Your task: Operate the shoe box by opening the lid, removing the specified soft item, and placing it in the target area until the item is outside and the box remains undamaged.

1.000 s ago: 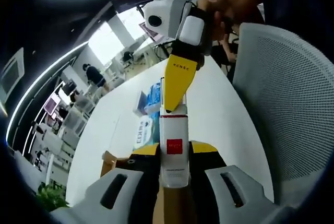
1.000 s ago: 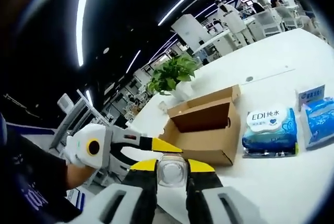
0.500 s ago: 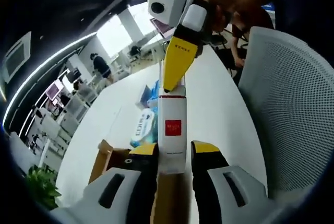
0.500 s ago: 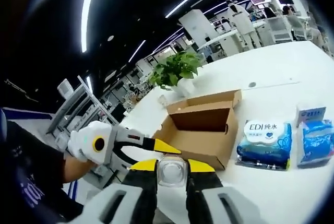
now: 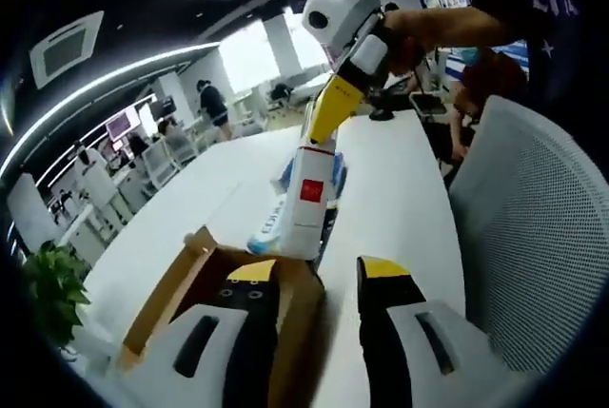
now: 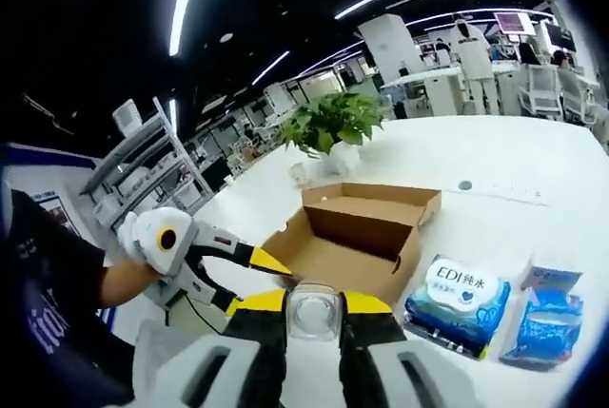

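A white oblong pack (image 5: 309, 201) with a red square label hangs in the air above the table. My right gripper (image 5: 319, 137) reaches in from the top and is shut on its far end. In the right gripper view that end (image 6: 314, 311) sits clamped between the right gripper's (image 6: 314, 303) yellow-tipped jaws. My left gripper (image 5: 317, 273) stands open just under the pack, its jaws apart and not touching it. It also shows at the left (image 6: 255, 282). The open brown shoe box (image 6: 366, 237) rests on the table, and its near corner (image 5: 205, 280) lies beside the left jaw.
A white table (image 5: 400, 199) carries an EDI wipes pack (image 6: 455, 294) and a blue pack (image 6: 542, 318) right of the box. A potted plant (image 6: 333, 123) stands behind the box. A white mesh chair (image 5: 533, 237) is close on the right. People stand in the background.
My left gripper has opened and let go of the white pack, which the right gripper alone now holds. Both cameras have tilted, so more of the box and table shows.
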Demonstrator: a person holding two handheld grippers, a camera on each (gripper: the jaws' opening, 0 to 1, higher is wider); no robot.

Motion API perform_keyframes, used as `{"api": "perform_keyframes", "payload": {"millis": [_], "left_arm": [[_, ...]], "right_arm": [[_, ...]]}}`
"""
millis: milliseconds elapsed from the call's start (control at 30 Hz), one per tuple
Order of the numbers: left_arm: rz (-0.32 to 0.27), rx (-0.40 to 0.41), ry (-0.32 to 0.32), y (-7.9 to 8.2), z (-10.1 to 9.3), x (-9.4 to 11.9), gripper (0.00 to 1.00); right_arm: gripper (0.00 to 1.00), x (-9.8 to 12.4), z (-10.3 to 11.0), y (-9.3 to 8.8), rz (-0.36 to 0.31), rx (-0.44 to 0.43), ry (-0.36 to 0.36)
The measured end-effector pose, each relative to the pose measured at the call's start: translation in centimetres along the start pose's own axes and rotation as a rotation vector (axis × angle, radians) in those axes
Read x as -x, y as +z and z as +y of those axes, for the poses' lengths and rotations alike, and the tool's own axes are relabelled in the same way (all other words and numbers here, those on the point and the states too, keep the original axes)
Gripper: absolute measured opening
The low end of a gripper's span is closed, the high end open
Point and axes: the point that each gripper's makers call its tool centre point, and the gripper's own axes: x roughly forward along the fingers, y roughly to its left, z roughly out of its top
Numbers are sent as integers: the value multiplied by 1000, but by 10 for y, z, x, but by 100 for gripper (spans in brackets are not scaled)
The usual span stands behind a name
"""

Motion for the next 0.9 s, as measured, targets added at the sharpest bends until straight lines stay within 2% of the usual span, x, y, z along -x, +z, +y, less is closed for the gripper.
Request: {"api": "perform_keyframes", "payload": {"millis": [100, 133, 200, 300, 333, 400, 500, 600, 667, 700, 733, 833, 900], "left_arm": [[21, 27, 31, -9, 0, 8, 34], [32, 52, 41, -14, 0, 11, 34], [46, 105, 37, -23, -5, 16, 36], [72, 128, 61, -34, -5, 26, 38], [75, 166, 75, -37, -6, 31, 39], [53, 230, 116, -37, -3, 39, 44], [44, 268, 116, -39, -7, 47, 50], [43, 307, 146, -45, -9, 59, 53], [37, 348, 152, -48, -15, 64, 58], [34, 347, 159, -48, -16, 67, 61], [41, 344, 163, -50, -19, 69, 62], [79, 334, 181, -58, -25, 76, 62], [64, 349, 210, -59, -25, 83, 65]], "right_arm": [[15, 0, -5, 4, 21, 42, -7], [15, 0, -8, 4, 42, 87, -13], [15, 1, -10, 8, 57, 120, -15], [15, 3, -14, 17, 67, 158, -16], [15, 4, -18, 22, 70, 190, -21], [15, 5, -22, 29, 80, 215, -22], [15, 6, -27, 37, 95, 228, -15], [15, 6, -34, 44, 119, 308, -27], [15, 6, -36, 49, 130, 330, -20], [15, 6, -39, 53, 134, 350, -22], [15, 6, -42, 56, 149, 405, -11], [15, 5, -57, 61, 192, 484, -24], [15, 4, -65, 67, 194, 531, -19]]}}
